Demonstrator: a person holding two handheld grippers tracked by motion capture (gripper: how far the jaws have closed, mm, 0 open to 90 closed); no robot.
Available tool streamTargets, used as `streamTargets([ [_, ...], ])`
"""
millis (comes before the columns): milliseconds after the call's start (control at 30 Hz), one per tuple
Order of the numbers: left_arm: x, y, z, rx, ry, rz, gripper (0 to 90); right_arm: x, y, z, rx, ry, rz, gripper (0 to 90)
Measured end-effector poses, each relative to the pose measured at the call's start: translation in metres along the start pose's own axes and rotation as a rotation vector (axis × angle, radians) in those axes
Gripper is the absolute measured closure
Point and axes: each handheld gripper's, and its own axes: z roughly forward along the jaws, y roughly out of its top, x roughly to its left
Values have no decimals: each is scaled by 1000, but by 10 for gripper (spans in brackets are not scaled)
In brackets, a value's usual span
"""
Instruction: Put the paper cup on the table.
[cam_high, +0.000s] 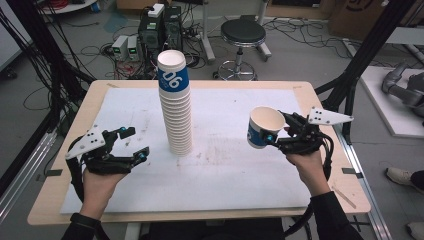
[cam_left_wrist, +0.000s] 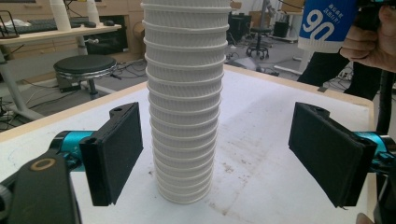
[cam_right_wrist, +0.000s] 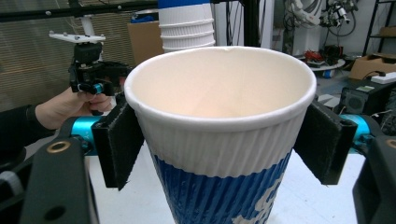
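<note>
A tall stack of white ribbed paper cups (cam_high: 176, 105), its top cup banded blue, stands upright in the middle of the white mat. My left gripper (cam_high: 134, 145) rests low to the left of the stack and is open, jaws pointing at the stack's base and apart from it. In the left gripper view the stack (cam_left_wrist: 184, 107) rises a little beyond the wide-apart pads (cam_left_wrist: 114, 151). My right gripper (cam_high: 279, 132) is shut on a single blue-and-white cup (cam_high: 264, 127), held tilted above the mat to the stack's right. Both pads (cam_right_wrist: 119, 140) press the cup (cam_right_wrist: 219, 154) below its rim.
The white mat (cam_high: 225, 170) covers most of the wooden table (cam_high: 320, 165). Behind the table stand a black stool (cam_high: 243, 34) and computer boxes (cam_high: 160, 30) among cables. A grey robot arm (cam_high: 405, 90) lies at the right, and a person's shoe (cam_high: 400, 175) shows beside the table.
</note>
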Motion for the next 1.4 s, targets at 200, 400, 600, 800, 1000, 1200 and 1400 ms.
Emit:
streamTargets([
  [200, -2, -4, 6, 21, -15, -5, 175, -2, -1, -2, 4, -9, 7, 238],
  [400, -3, -8, 8, 24, -20, -6, 175, -5, -3, -2, 9, -18, 8, 238],
  [600, -5, -10, 7, 28, -11, -4, 175, -8, -8, 0, 18, -26, 8, 238],
  [800, -7, -12, 8, 35, -19, -3, 176, -13, -17, 2, 44, -68, 8, 238],
  [1000, -8, -13, 12, 40, -26, 3, 176, -17, -33, 1, 50, -142, 12, 238],
  [1200, -8, -13, 16, 43, -36, 6, 176, -23, -49, 7, 69, -188, 32, 238],
  [1400, -8, -15, 19, 47, -39, 2, 176, -28, -60, 13, 70, -218, 46, 238],
])
